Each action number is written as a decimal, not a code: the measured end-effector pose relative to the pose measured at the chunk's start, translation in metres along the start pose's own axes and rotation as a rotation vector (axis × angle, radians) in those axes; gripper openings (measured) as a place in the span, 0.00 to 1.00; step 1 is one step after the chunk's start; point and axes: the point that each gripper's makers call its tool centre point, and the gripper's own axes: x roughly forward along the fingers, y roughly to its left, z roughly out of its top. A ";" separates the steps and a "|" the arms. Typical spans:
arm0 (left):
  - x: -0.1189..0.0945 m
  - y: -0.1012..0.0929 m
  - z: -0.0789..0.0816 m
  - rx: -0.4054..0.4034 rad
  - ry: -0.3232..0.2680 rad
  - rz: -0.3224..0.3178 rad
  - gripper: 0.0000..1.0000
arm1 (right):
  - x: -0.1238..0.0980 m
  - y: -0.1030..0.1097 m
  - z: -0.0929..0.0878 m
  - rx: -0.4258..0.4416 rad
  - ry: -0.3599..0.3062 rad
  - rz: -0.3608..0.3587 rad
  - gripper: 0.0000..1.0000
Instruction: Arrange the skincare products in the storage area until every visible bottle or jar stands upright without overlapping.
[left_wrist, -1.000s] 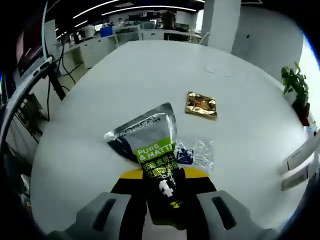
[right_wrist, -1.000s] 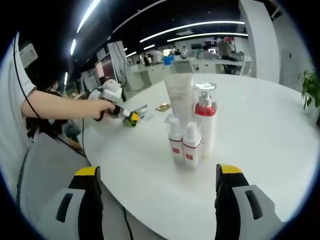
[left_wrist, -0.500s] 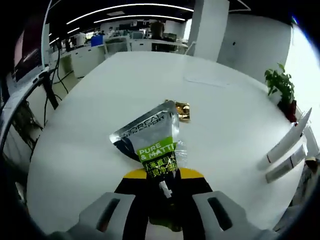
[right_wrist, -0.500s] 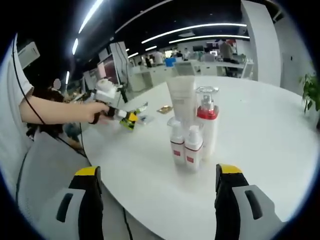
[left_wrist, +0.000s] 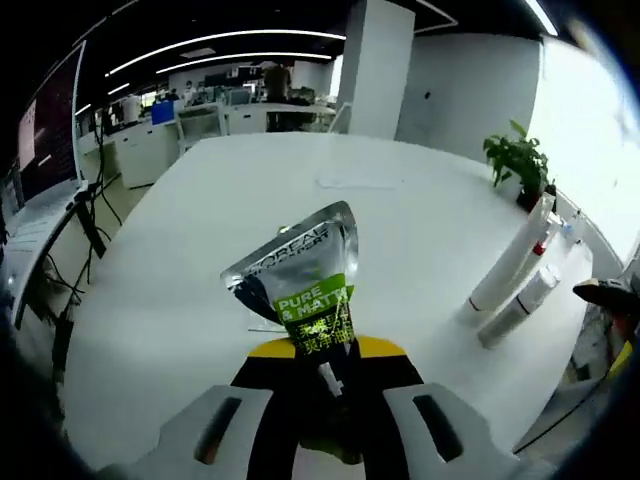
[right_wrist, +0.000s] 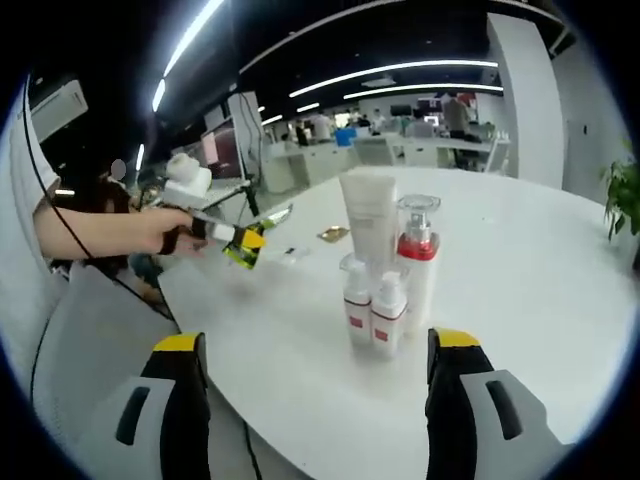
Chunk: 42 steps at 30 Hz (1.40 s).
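Right gripper view: right gripper (right_wrist: 312, 400) spread empty at the table (right_wrist: 520, 290) edge; bottles (right_wrist: 388, 270) cluster upright mid-table. Left gripper (left_wrist: 318, 400) pinches the silver tube (left_wrist: 300, 280), lifted clear above the table.

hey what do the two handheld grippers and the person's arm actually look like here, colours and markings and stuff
Left gripper: black jaws with yellow tips on a pale grey body with dark slots. In the right gripper view it shows a white body, a white knob on top and a yellow-black tip. Right gripper: two black jaws capped yellow on grey bases with dark slots. The person wears a white short sleeve; a thin black cable crosses it.
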 end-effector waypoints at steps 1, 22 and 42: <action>-0.004 -0.005 0.000 0.003 -0.005 -0.009 0.14 | 0.000 0.000 0.001 -0.005 -0.003 0.002 0.89; -0.096 -0.110 0.010 0.178 -0.116 -0.267 0.14 | -0.004 0.060 0.076 0.189 -0.293 0.256 0.66; -0.150 -0.176 -0.002 0.247 -0.181 -0.480 0.15 | 0.010 0.098 0.109 0.599 -0.438 0.511 0.22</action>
